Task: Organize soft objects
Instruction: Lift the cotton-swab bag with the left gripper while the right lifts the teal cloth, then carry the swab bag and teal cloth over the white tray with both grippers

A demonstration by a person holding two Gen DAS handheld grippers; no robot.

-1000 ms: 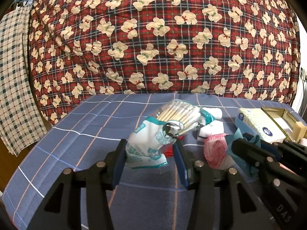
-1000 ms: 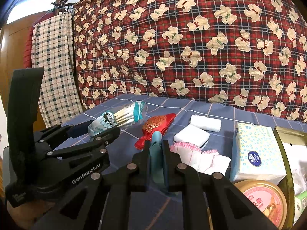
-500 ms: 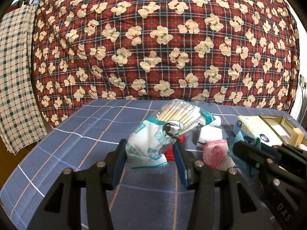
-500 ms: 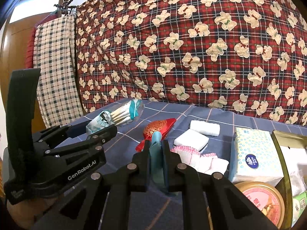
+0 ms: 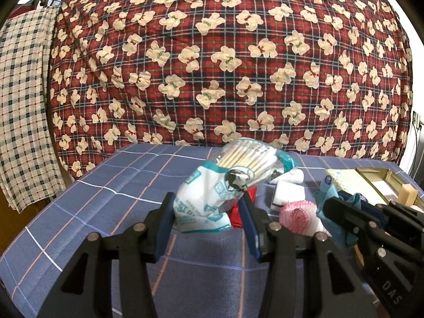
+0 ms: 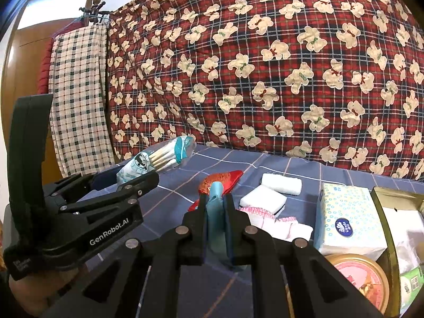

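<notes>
Your left gripper (image 5: pixel 208 220) jaws clamp clear teal-printed cotton-swab bag (image 5: pixel 212 198), lifted off blue checked tabletop (image 5: pixel 106 198). Your right gripper (image 6: pixel 216 212) jaws pinch teal cloth (image 6: pixel 215 206). Red pouch (image 6: pixel 222 181), white pads (image 6: pixel 263 198), pink sock (image 6: pixel 278 225) unsorted; gold tin (image 6: pixel 381 198) far right. Task looks early.

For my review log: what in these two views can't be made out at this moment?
- Teal cloth, right wrist view: its lower part is hidden by the right gripper shut on it.
- Red pouch, left wrist view: mostly behind the cotton swab bag in the left gripper.
- Gold tin, right wrist view: cut off by the edge, contents unclear.
</notes>
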